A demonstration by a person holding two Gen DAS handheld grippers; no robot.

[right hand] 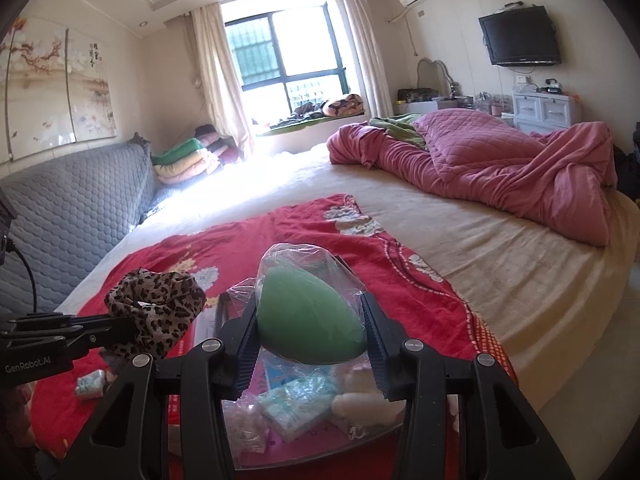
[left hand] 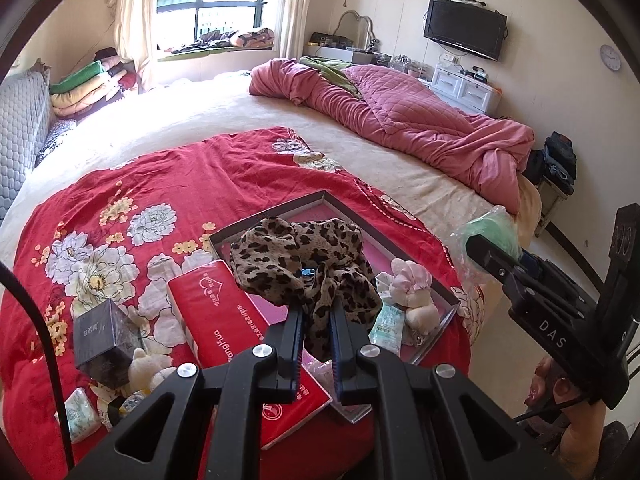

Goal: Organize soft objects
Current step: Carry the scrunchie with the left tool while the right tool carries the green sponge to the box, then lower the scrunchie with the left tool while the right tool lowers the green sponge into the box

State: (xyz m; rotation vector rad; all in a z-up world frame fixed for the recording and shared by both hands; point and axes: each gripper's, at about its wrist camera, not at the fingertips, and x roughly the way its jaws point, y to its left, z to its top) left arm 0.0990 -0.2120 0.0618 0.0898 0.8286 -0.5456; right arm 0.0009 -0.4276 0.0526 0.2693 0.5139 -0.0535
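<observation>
Left wrist view: the left gripper [left hand: 316, 320] has its jaws pressed almost together, pinching a leopard-print scarf [left hand: 304, 264] that bunches above a shallow grey tray [left hand: 436, 288] with a pink floor. The tray lies on a red floral blanket [left hand: 160, 184] spread over the bed. Inside it sit a pale pink plush toy [left hand: 408, 292] and a small tissue pack [left hand: 386, 320]; a red tissue box [left hand: 224, 308] lies just beside its left edge.

Right wrist view: the right gripper [right hand: 310, 320] stands partly spread, its pads clamping both sides of a green sponge in clear plastic wrap [right hand: 308, 312], held above the tray.
</observation>
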